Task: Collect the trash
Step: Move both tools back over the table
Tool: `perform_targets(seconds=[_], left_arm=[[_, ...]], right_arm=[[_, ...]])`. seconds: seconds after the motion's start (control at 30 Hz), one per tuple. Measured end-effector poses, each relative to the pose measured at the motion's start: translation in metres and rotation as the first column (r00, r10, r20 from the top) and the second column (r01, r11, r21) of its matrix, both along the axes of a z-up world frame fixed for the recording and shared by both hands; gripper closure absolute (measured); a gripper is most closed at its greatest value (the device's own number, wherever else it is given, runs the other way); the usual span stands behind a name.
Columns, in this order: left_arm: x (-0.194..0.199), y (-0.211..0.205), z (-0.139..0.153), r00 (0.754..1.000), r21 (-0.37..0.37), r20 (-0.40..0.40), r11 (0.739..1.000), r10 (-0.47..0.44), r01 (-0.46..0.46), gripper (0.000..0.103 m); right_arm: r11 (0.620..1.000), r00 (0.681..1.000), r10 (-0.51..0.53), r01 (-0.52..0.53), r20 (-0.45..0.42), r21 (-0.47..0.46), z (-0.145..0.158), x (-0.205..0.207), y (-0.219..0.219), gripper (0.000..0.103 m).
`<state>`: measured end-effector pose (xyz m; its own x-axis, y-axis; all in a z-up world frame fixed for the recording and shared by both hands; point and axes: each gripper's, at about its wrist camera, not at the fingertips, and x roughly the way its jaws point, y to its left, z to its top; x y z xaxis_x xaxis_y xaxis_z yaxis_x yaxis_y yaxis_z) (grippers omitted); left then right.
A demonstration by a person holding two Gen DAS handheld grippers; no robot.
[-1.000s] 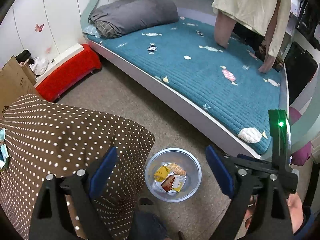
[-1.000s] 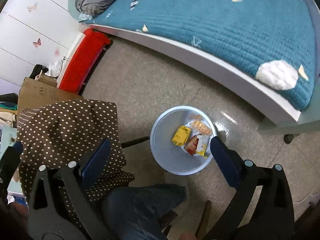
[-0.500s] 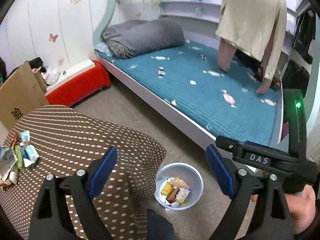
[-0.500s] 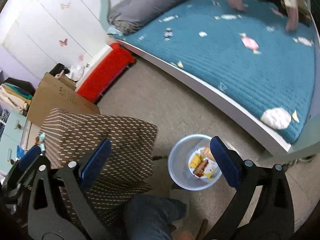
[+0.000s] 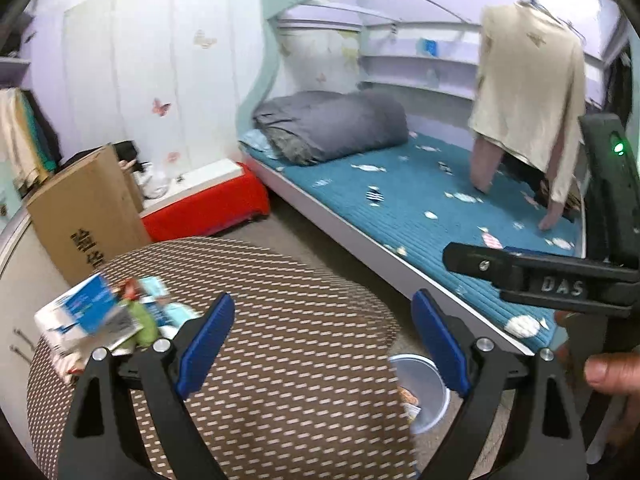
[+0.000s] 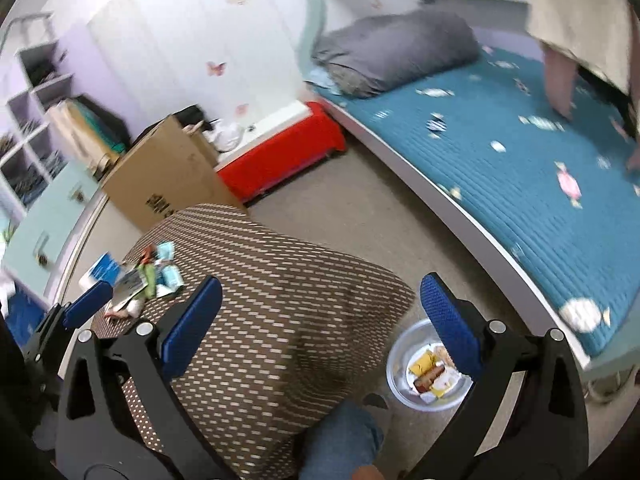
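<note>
Both tongs held spread and empty above the brown dotted-cloth table (image 6: 280, 300).
Your left tongs (image 5: 324, 344) and right tongs (image 6: 320, 320) grip nothing; crumpled wrappers (image 6: 136, 276) lie at the table's far left, and the clear plastic bin (image 6: 400, 364) with yellow packets stands on the floor beside it.

Raised letters "DAS" are showing on the black body of the right gripper (image 5: 560, 286), seen from the left wrist view. Dark printed characters are showing on the side of the cardboard box (image 5: 86, 216); they are blurred and not reading as any definite word. The same print on the box in the right wrist view is too small to read. No other text is reading legibly.
</note>
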<state>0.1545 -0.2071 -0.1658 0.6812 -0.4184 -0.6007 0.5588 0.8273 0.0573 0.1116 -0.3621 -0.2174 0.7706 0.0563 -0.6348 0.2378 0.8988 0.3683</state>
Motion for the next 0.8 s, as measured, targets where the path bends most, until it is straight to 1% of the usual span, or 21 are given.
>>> perform_targets(seconds=[0.1, 0.2, 0.33, 0.43, 0.53, 0.57, 0.63, 0.7, 0.8], left_arm=[[0.006, 0.032, 0.005, 0.998, -0.012, 0.011, 0.998, 0.056, -0.056, 0.015], [0.013, 0.063, 0.009, 0.993, -0.014, 0.035, 0.994, 0.113, -0.113, 0.015], [0.026, 0.105, 0.016, 0.981, 0.008, 0.095, 0.985, 0.172, -0.173, 0.015], [0.044, 0.137, 0.018, 0.972, 0.035, 0.115, 0.977, 0.204, -0.210, 0.015], [0.061, 0.158, 0.018, 0.966, 0.092, 0.139, 0.968, 0.220, -0.234, 0.015], [0.067, 0.164, 0.018, 0.966, 0.114, 0.145, 0.967, 0.212, -0.229, 0.015], [0.079, 0.171, 0.014, 0.973, 0.175, 0.142, 0.963, 0.180, -0.203, 0.015], [0.090, 0.175, 0.007, 0.979, 0.248, 0.153, 0.954, 0.135, -0.171, 0.015], [0.108, 0.174, -0.007, 0.988, 0.346, 0.138, 0.931, 0.075, -0.119, 0.015]], right_arm=[[0.998, 0.998, 0.053, -0.053, 0.014, -0.040, 0.011, 0.012, 0.028, 0.006], [0.993, 0.994, 0.107, -0.105, 0.022, -0.060, 0.018, 0.023, 0.052, 0.006], [0.985, 0.988, 0.154, -0.153, 0.005, -0.082, 0.019, 0.038, 0.079, 0.006], [0.980, 0.984, 0.180, -0.180, -0.011, -0.085, 0.014, 0.050, 0.094, 0.006], [0.974, 0.978, 0.208, -0.210, -0.029, -0.089, 0.010, 0.061, 0.109, 0.006], [0.972, 0.975, 0.218, -0.220, -0.035, -0.088, 0.007, 0.064, 0.114, 0.006], [0.967, 0.970, 0.236, -0.240, -0.053, -0.090, 0.001, 0.075, 0.122, 0.006], [0.963, 0.966, 0.251, -0.256, -0.062, -0.087, -0.003, 0.082, 0.128, 0.006], [0.956, 0.959, 0.270, -0.278, -0.086, -0.097, -0.009, 0.096, 0.136, 0.006]])
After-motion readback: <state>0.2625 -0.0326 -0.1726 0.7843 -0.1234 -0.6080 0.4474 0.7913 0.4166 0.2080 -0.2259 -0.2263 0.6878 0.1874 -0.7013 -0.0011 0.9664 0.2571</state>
